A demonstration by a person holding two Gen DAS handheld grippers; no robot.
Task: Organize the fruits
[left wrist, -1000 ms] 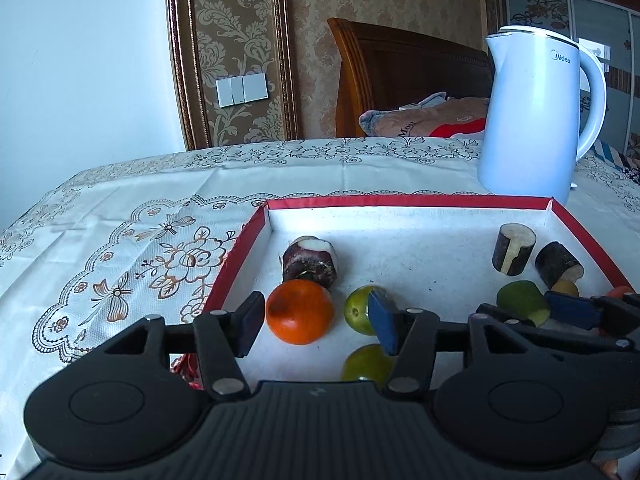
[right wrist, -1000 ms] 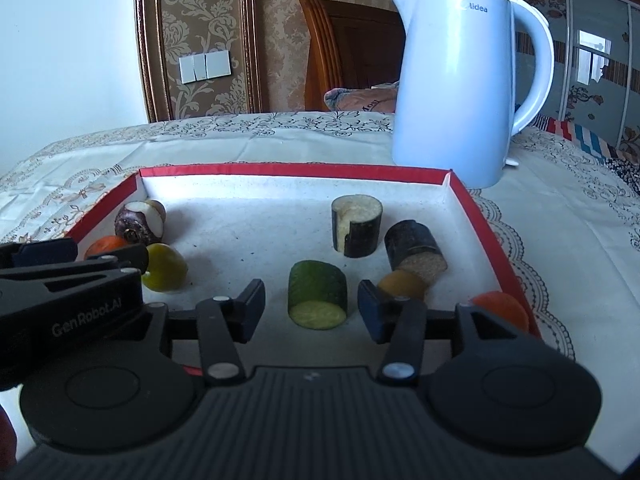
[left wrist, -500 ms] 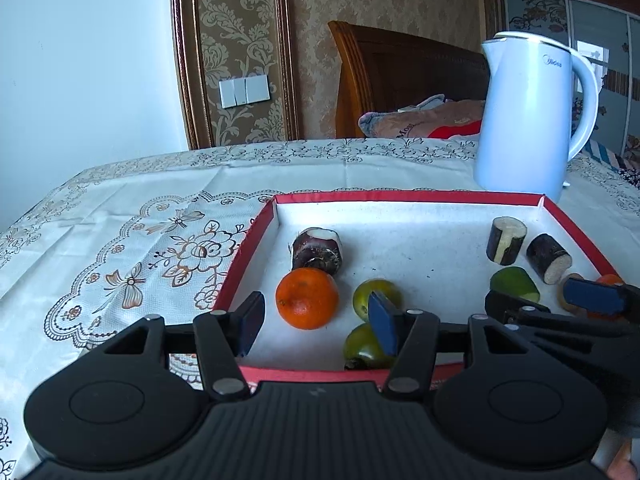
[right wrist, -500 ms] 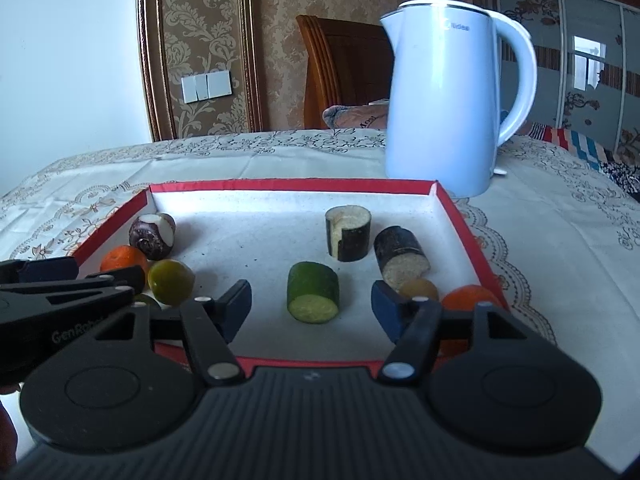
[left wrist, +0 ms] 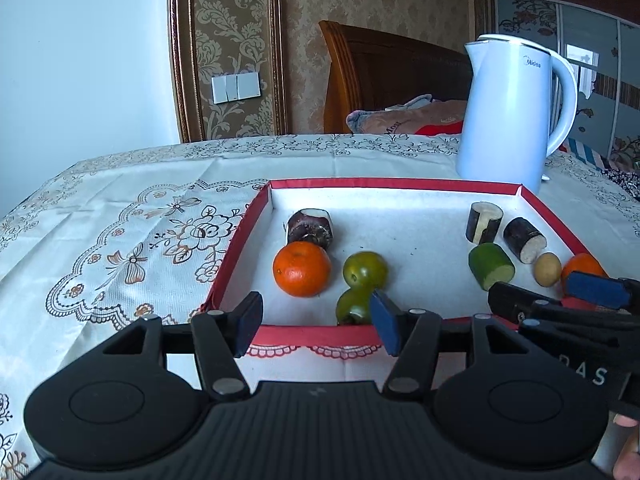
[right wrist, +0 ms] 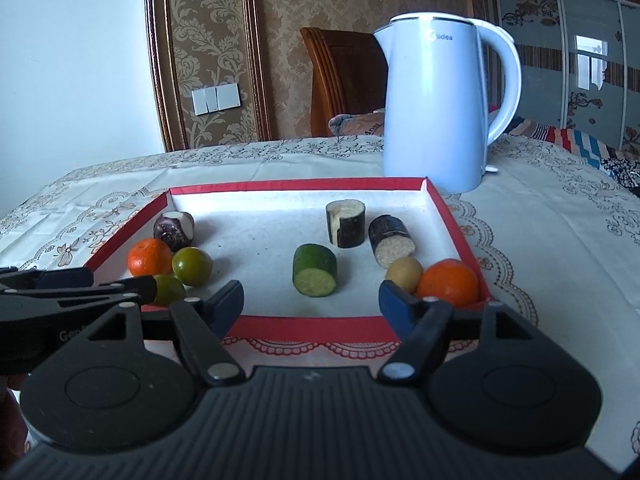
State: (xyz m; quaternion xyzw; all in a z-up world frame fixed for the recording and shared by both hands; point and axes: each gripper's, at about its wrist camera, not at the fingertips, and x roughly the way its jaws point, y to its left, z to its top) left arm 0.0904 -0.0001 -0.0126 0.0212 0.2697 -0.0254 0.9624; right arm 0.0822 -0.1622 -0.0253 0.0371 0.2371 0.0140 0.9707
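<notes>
"Midea" is printed on the kettle (right wrist: 436, 108); below it, two oranges (right wrist: 448, 282) are counted, maybe three limes (right wrist: 192, 266). Both grippers (left wrist: 316, 322) (right wrist: 310, 304) are held open, empty.

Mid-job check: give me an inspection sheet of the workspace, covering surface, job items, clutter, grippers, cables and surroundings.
Surface: table under a cream floral embroidered tablecloth; red-rimmed white shallow tray on it.
Job's things: in the tray's left part, orange mandarin, two green round fruits, purple-skinned cut piece. In the right part, green cut cylinder, two dark-skinned cut chunks, small yellow-brown fruit, second orange mandarin.
Clutter: pale blue electric kettle behind the tray.
Grippers: left gripper and right gripper open, empty, at the tray's near edge.
Cables: nothing seen.
Surroundings: wooden chair, wall switches.
</notes>
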